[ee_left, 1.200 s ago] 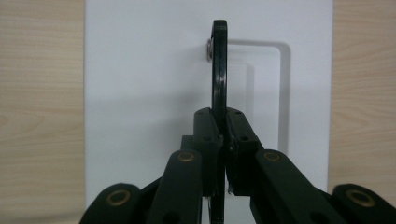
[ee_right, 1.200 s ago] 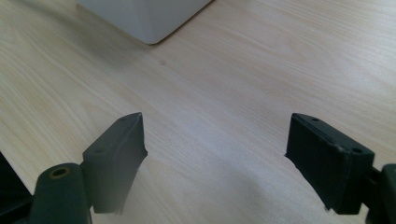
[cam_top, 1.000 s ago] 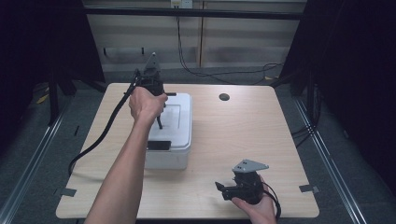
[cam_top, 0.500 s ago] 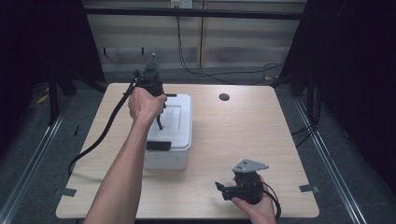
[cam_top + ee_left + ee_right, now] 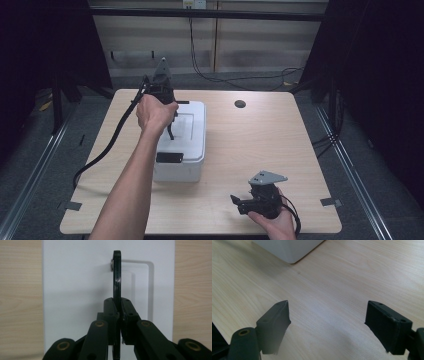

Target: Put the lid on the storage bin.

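Box: white plastic box (image 5: 181, 145) on the left half of the wooden table (image 5: 260, 150), long axis running from the near edge towards the far edge; black latch on its near end wall.
Lid: flat white top with a rectangular recess sunk into it, seen from straight above in the left gripper view (image 5: 75, 290).
Handle: thin black carrying handle (image 5: 116, 275), swung up out of the recess and standing on edge, long axis in line with the box's length; rounded far end pinned to the lid by a small metal pivot, near end hidden between the jaws.
Left gripper: (image 5: 169, 117) above the far part of the lid, pointing steeply down; jaws closed tight on the handle (image 5: 120, 312), one pad pressed to each flat side.
Left hand: (image 5: 155, 114) wrapped round the gripper body, cable trailing off the table's left edge.
Right gripper: (image 5: 239, 202) low over the near right part of the table, well apart from the box; jaws spread wide (image 5: 325, 325), bare wood between them, nothing held.
Box corner: rounded near corner at the top of the right gripper view (image 5: 289, 250).
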`<state>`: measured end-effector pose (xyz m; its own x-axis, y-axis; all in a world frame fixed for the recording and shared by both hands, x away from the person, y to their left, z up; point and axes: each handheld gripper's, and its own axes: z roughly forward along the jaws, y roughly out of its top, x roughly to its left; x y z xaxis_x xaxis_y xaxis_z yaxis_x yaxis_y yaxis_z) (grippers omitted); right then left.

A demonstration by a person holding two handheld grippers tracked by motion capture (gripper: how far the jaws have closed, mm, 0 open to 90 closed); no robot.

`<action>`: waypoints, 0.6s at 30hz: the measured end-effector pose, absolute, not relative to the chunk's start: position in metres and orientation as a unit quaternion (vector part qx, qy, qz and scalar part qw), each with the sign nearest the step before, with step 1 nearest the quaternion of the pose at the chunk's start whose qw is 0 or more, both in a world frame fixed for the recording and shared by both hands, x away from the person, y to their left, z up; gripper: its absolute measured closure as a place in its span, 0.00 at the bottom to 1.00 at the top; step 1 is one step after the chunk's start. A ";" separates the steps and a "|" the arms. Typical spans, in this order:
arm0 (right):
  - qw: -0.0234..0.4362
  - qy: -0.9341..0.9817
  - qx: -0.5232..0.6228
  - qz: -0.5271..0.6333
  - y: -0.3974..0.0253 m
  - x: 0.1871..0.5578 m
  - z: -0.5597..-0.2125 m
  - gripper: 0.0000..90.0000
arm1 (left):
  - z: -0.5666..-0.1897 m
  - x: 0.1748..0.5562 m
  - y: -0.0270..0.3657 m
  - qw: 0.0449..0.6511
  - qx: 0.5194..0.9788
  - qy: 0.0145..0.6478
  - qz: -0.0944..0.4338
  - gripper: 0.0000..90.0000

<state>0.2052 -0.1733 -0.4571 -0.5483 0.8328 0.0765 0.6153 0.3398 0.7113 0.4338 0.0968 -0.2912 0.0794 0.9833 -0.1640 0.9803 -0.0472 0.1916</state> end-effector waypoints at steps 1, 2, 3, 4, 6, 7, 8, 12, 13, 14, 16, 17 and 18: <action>0.152 0.804 0.451 0.357 -0.173 0.205 -0.457 0.21 | -0.291 0.434 0.097 0.128 0.722 0.680 0.008 0.94; 0.152 0.804 0.450 0.357 -0.173 0.205 -0.457 0.21 | -0.291 0.433 0.098 0.128 0.723 0.679 0.006 0.94; 0.153 0.805 0.449 0.357 -0.173 0.206 -0.457 0.21 | -0.291 0.434 0.097 0.129 0.722 0.680 0.006 0.94; 0.151 0.805 0.450 0.357 -0.173 0.205 -0.457 0.21 | -0.291 0.434 0.097 0.128 0.724 0.677 0.005 0.94; 0.151 0.805 0.450 0.357 -0.173 0.205 -0.457 0.21 | -0.292 0.434 0.098 0.128 0.725 0.677 0.005 0.94; 0.152 0.805 0.450 0.357 -0.173 0.205 -0.457 0.21 | -0.292 0.434 0.098 0.128 0.725 0.676 0.004 0.94; 0.152 0.804 0.450 0.357 -0.173 0.205 -0.457 0.21 | -0.291 0.434 0.098 0.126 0.727 0.675 0.002 0.94; 0.152 0.805 0.450 0.356 -0.173 0.205 -0.457 0.21 | -0.293 0.434 0.097 0.122 0.726 0.677 -0.001 0.94; 0.152 0.805 0.449 0.357 -0.173 0.205 -0.457 0.21 | -0.295 0.434 0.097 0.122 0.726 0.676 0.001 0.94; 0.152 0.805 0.448 0.358 -0.173 0.206 -0.457 0.21 | -0.296 0.435 0.097 0.120 0.728 0.675 -0.001 0.94; 0.154 0.805 0.448 0.357 -0.173 0.205 -0.457 0.21 | -0.296 0.435 0.097 0.125 0.725 0.677 -0.001 0.94; 0.154 0.805 0.448 0.357 -0.173 0.205 -0.457 0.21 | -0.296 0.435 0.097 0.125 0.726 0.676 0.000 0.94; 0.154 0.805 0.448 0.357 -0.173 0.205 -0.457 0.21 | -0.296 0.436 0.098 0.125 0.727 0.675 -0.002 0.94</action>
